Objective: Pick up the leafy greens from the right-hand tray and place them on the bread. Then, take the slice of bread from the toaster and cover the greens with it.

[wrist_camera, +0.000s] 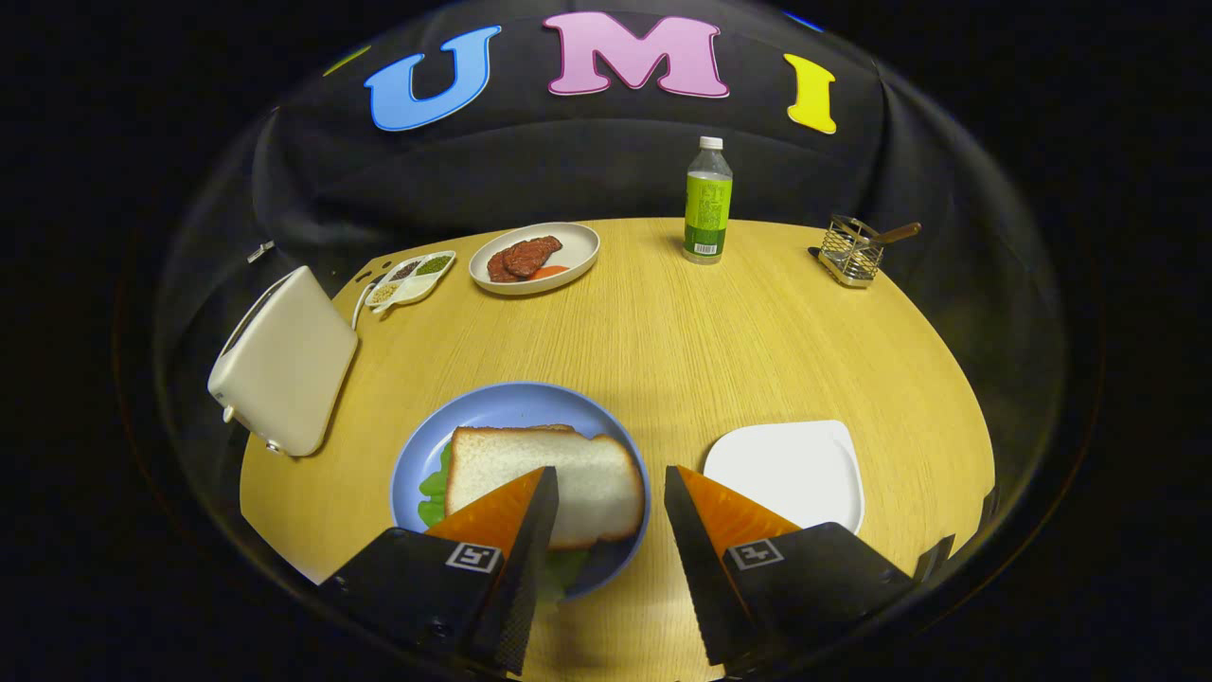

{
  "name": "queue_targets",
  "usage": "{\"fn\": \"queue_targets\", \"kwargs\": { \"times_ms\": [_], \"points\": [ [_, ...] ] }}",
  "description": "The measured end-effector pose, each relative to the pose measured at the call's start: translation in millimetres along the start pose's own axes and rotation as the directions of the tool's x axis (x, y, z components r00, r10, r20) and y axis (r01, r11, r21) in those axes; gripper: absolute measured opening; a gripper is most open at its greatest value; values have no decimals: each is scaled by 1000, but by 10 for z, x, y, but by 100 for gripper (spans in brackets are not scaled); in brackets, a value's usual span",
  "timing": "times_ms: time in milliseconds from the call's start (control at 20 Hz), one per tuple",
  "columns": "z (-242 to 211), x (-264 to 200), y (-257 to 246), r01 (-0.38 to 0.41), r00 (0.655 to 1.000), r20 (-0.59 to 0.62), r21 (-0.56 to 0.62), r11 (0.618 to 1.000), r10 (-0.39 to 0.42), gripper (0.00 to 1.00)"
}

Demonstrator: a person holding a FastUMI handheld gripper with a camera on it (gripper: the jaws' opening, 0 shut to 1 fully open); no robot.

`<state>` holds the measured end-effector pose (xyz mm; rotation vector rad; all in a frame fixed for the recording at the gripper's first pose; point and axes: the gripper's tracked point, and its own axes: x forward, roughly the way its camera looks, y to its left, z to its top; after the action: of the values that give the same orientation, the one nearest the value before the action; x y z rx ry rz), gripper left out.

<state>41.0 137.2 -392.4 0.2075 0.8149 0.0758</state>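
Covering the leafy greens [434, 485] on the blue plate [492, 407], the bread slice [559, 474] lies just ahead of the tongs [608, 493]; fingers apart, gripping nothing; white tray [786, 469] right, toaster [284, 360] left.

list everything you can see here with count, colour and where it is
table: 1, light wood, under everything
blue plate: 1, blue, just ahead of the fingers
bread slice: 1 on top, white with brown crust, on blue plate
leafy greens: green, peeking from under the bread
white tray: 1, white, right of blue plate
toaster: 1, cream, left of blue plate
oval plate: 1, white, far side, holding brown meat
divided dish: 1, white, beside oval plate
bottle: 1, green label, far side
wire holder: 1, metal, far right
gripper: 1, open, holding nothing
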Motion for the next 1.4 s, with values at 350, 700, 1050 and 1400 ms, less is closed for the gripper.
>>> {"fn": "queue_targets", "kwargs": {
  "times_ms": [350,700,1050,1400],
  "points": [
    [616,-493,-136,-20,987,153,-124,992,39,72],
    [1235,-1350,-91,-95,938,307,-221,971,162,91],
    [1692,-1984,-315,-132,899,386,-215,968,209,99],
    [1969,-2235,-550,-126,877,439,-186,974,197,99]
  ]
}}
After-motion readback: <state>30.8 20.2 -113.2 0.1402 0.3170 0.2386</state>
